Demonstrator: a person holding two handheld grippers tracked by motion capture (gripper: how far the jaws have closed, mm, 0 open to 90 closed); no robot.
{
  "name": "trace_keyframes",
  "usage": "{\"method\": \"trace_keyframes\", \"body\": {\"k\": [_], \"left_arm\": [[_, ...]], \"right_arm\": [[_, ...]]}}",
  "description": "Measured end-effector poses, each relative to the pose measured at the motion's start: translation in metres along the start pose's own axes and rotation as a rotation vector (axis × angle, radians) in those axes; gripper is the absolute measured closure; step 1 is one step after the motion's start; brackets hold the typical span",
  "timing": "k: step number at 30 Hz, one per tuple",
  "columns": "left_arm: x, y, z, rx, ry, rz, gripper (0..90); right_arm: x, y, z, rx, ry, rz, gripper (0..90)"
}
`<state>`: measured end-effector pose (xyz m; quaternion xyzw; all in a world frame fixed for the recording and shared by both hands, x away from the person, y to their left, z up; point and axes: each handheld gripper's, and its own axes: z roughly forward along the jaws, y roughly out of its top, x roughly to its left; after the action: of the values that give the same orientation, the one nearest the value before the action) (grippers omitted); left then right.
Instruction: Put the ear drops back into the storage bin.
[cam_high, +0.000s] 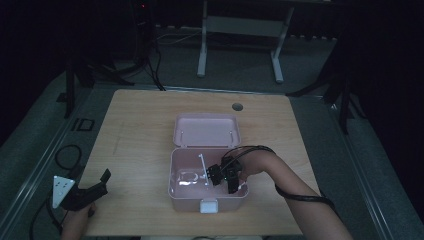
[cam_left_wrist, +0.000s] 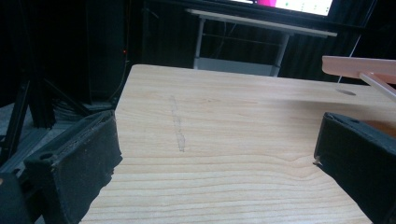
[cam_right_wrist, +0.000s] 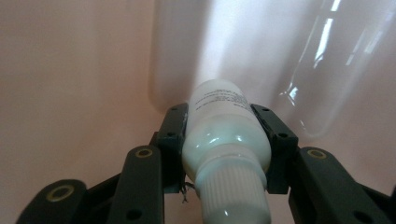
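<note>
The right tongs (cam_right_wrist: 226, 135) clamp a white plastic bottle (cam_right_wrist: 224, 126) between their black jaws, its ribbed cap toward the camera and its printed base pointing at the pale pink inner wall of a storage box (cam_right_wrist: 70, 70), as the right gripper view shows. From the high view the right tongs (cam_high: 220, 175) reach down inside the open pink box (cam_high: 175, 192), the person's right forearm (cam_high: 295, 185) angling in from the lower right with a black cable looped along it. The box sits near the middle of the wooden worktop (cam_high: 135, 130), its lid (cam_high: 207, 130) thrown back flat on the far side and a white latch (cam_high: 208, 205) on the near wall. The left tongs (cam_high: 97, 182) rest at the worktop's near left corner, well apart from the box, with the grey three-cornered plate (cam_high: 61, 190) on top. In the left gripper view the left tongs (cam_left_wrist: 215, 154) stand wide apart with nothing but bare wood grain between them, and an edge of the pink box (cam_left_wrist: 359, 65) juts in at the upper right
</note>
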<state>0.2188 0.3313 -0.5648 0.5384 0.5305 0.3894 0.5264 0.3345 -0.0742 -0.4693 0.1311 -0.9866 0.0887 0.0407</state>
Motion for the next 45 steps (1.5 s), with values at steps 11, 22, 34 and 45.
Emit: {"method": "trace_keyframes", "body": {"k": [11,22,34,45], "left_arm": [[0.000,0.000,0.000,0.001,0.001,0.000,0.4],[0.000,0.000,0.000,0.001,0.000,0.000,0.4],[0.000,0.000,0.000,0.002,0.000,-0.002,0.4],[0.000,0.000,0.000,0.003,0.001,-0.002,0.4]], "right_arm": [[-0.002,0.002,0.010,0.009,-0.002,0.012,59.4],[-0.002,0.001,0.017,-0.005,-0.015,0.043,59.3],[-0.004,0.001,0.024,-0.019,-0.017,0.076,58.8],[-0.003,-0.001,0.019,-0.036,-0.014,0.091,57.0]]}}
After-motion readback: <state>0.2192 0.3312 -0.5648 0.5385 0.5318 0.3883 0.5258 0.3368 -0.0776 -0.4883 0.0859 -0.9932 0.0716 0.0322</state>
